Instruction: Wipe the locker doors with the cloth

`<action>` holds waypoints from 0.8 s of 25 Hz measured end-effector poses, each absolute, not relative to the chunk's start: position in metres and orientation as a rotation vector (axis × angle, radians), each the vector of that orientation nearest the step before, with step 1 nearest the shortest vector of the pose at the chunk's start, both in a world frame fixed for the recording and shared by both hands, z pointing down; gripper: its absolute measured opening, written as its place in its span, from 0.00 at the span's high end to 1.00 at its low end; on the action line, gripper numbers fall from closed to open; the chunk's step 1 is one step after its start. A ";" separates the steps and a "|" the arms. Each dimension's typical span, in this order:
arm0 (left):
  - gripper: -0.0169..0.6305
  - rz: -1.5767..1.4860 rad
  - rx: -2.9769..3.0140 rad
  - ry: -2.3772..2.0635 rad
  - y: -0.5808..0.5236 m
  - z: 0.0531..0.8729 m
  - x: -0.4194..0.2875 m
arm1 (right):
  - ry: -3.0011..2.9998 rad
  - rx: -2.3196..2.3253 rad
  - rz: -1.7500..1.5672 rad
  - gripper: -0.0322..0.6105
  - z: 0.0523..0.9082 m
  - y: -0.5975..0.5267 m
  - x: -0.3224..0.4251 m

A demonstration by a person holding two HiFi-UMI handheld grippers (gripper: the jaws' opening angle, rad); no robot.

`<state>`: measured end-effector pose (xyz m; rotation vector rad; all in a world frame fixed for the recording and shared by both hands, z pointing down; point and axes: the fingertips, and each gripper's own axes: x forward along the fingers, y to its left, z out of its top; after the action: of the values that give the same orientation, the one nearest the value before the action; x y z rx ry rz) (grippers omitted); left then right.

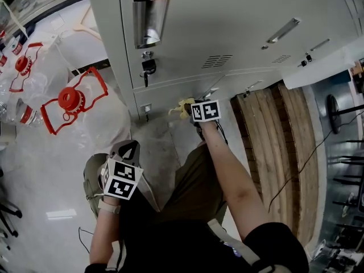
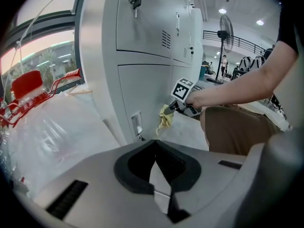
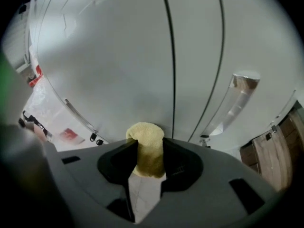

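Note:
Grey locker doors [image 1: 227, 33] fill the top of the head view. My right gripper [image 1: 190, 110] is shut on a yellow cloth [image 1: 183, 108] and holds it against the top of a lower locker door [image 1: 170, 95]. In the right gripper view the cloth [image 3: 146, 146] bulges out between the jaws, right at the seam between two doors. My left gripper [image 1: 131, 149] hangs back over the floor, shut with nothing in it. From the left gripper view I see the right gripper [image 2: 176, 104] and the cloth [image 2: 165, 118] at the door.
Large water bottles with red handles [image 1: 71, 101] lie in clear plastic at the left. Wooden boards [image 1: 284, 147] lean at the right, with a cable [image 1: 301, 164] beside them. A key hangs in a lock [image 1: 148, 67] under a recessed handle [image 1: 149, 19].

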<state>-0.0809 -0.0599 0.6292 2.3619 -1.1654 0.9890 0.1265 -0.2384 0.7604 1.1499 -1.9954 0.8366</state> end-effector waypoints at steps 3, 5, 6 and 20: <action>0.96 0.986 2.365 -1.169 -0.059 0.628 -0.080 | -1.939 1.213 0.833 0.72 0.769 -0.241 0.139; 0.96 0.983 2.367 -1.174 -0.058 0.626 -0.080 | -1.911 1.237 0.837 0.72 0.775 -0.242 0.144; 0.96 0.984 2.367 -1.176 -0.057 0.626 -0.080 | -1.898 1.246 0.840 0.72 0.779 -0.242 0.145; 0.96 0.991 2.349 -1.198 -0.056 0.627 -0.091 | -1.942 1.115 0.889 0.72 0.817 -0.229 0.088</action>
<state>-0.0905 -0.0558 0.6270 2.3491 -1.1983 0.9913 0.0882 -0.2286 0.8169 1.1145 -1.9421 0.8889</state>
